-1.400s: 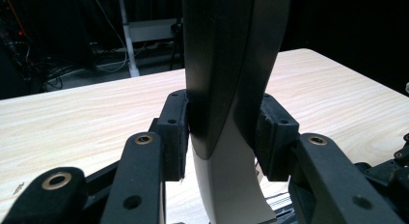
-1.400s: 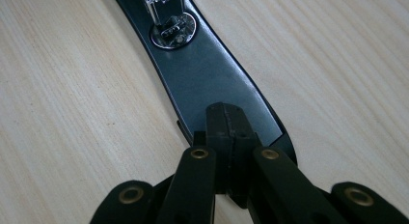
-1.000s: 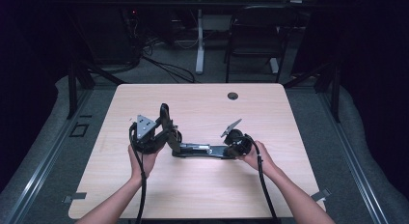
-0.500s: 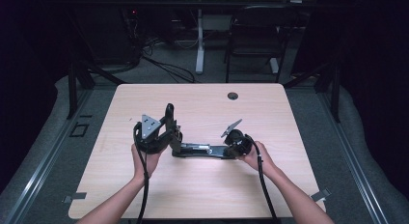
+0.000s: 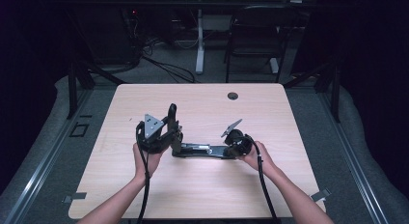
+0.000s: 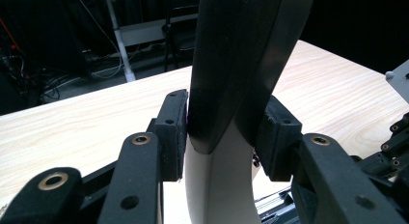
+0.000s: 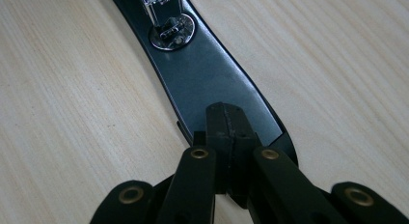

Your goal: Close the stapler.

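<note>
Left gripper (image 6: 224,132) — its two black pads pinch the raised black curved handle (image 6: 241,64) of a long black stapler-like tool, one pad on each side of the arm. In the high view this left gripper (image 5: 161,134) sits at the tool's left end, where the handle (image 5: 171,113) stands nearly upright and points away from the person. Right gripper (image 7: 226,132) — its jaws are pressed together with their tips down on the glossy black flat base (image 7: 212,79) of the same tool, near that base's rounded end; a small round metal fitting (image 7: 171,33) lies farther along the base. In the high view the right gripper (image 5: 236,144) holds down the right end of the base (image 5: 202,149), whose long axis runs left to right across the light wooden table (image 5: 202,195), roughly parallel to the near edge and close to the table's middle. A dark round grommet hole (image 5: 233,95) lies well apart, near the far edge. Beyond the table stand a white desk leg (image 5: 199,40), a dark chair (image 5: 253,45) and loose cables (image 5: 164,64) on the floor; nothing lies between the grippers and the tool.
</note>
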A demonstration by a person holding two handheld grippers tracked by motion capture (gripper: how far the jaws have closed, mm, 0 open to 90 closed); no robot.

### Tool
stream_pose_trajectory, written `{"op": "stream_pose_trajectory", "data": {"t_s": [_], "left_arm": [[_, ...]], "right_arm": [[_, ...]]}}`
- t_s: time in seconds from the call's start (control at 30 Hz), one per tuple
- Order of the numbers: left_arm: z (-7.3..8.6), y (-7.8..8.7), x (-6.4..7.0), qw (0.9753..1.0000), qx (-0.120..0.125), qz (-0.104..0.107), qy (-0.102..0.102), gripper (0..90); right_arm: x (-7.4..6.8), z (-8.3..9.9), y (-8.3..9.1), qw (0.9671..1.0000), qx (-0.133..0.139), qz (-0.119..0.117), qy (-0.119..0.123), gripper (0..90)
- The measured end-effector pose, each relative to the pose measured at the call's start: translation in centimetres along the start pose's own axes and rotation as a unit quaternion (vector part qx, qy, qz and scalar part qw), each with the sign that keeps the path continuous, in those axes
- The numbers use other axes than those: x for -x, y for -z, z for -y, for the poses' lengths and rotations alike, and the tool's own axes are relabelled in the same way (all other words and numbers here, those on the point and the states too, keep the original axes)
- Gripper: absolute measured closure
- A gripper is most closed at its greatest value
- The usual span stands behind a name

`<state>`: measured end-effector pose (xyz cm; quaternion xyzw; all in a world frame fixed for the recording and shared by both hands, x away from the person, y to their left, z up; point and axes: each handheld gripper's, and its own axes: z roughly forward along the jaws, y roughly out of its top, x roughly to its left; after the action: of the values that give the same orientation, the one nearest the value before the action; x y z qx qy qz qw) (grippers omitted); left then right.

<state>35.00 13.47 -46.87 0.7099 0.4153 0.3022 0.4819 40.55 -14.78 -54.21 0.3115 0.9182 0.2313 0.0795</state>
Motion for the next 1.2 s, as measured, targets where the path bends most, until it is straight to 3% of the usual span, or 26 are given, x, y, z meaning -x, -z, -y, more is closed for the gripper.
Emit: {"op": "stream_pose_trajectory", "data": {"t_s": [0.3,0.47,0.53,0.73,1.03,1.2], "left_arm": [[0.0,-0.5,0.8,0.9999,-0.004,0.008,-0.010,57.2],[0.1,-0.7,0.9,0.9996,-0.018,0.021,-0.004,55.5],[0.2,-0.9,1.3,0.9993,-0.025,0.024,-0.014,54.5],[0.3,-1.3,2.5,0.9987,-0.027,0.017,-0.040,54.2],[0.4,-1.6,3.3,0.9987,-0.026,0.003,-0.044,54.0],[0.4,-1.8,4.1,0.9979,-0.031,-0.005,-0.056,53.5]], "right_arm": [[0.0,0.0,0.0,1.0000,-0.002,-0.001,-0.001,90.0],[0.1,0.0,0.1,1.0000,-0.003,-0.003,-0.002,90.0],[0.1,0.0,0.0,1.0000,-0.003,-0.001,-0.002,90.0],[0.0,0.0,0.0,1.0000,-0.002,0.000,-0.001,90.0],[0.1,0.0,0.1,1.0000,-0.005,-0.001,0.000,89.7],[0.0,-0.1,0.1,0.9999,-0.011,0.005,0.007,88.8]]}}
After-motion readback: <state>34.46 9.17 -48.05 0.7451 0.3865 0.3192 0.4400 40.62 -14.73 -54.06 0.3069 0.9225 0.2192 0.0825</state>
